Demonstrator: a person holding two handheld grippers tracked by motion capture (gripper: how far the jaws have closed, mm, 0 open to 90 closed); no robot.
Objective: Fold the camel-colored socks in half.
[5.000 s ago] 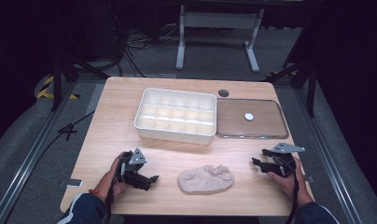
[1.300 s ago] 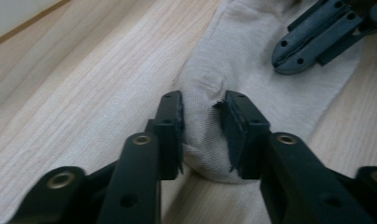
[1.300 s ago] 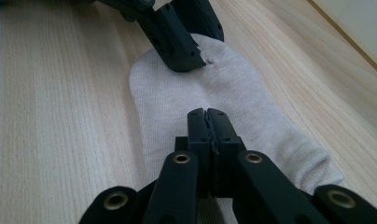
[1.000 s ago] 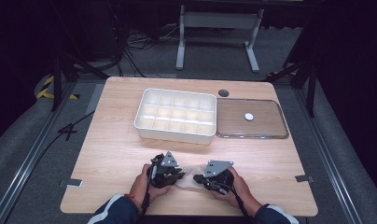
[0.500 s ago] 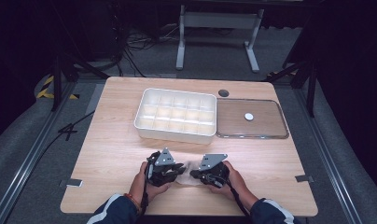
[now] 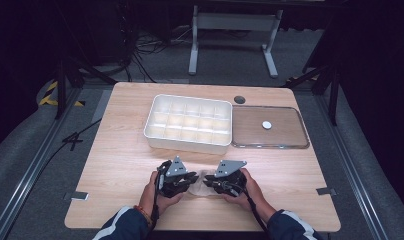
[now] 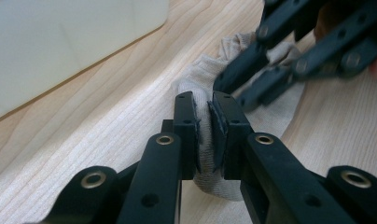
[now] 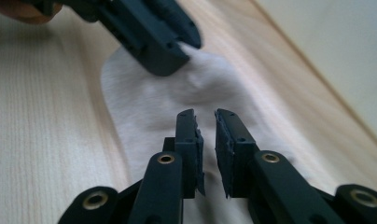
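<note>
A beige sock-like cloth (image 6: 199, 184) lies crumpled on the wooden table (image 6: 120, 150) near its front edge, between my two grippers. My left gripper (image 6: 192, 181) is shut on a fold of the cloth (image 7: 200, 79), and fabric shows pinched between its jaws (image 7: 204, 100). My right gripper (image 6: 208, 183) faces it from the other side. Its jaws (image 8: 205, 116) have just been opening and stand slightly apart over the cloth (image 8: 149, 107), with nothing pressed between the pads. Each gripper view shows the other gripper's tips close by, on the cloth.
A white tray (image 6: 186, 143) with several compartments stands behind the hands. A clear lid (image 6: 285, 136) with a white knob (image 6: 266, 125) lies flat to its right. A small round hole (image 6: 239, 99) sits in the tabletop behind them.
Five seconds ago the grippers were far apart on either side of the cloth; now they meet over it at the middle front. In the last second the hands barely moved.
</note>
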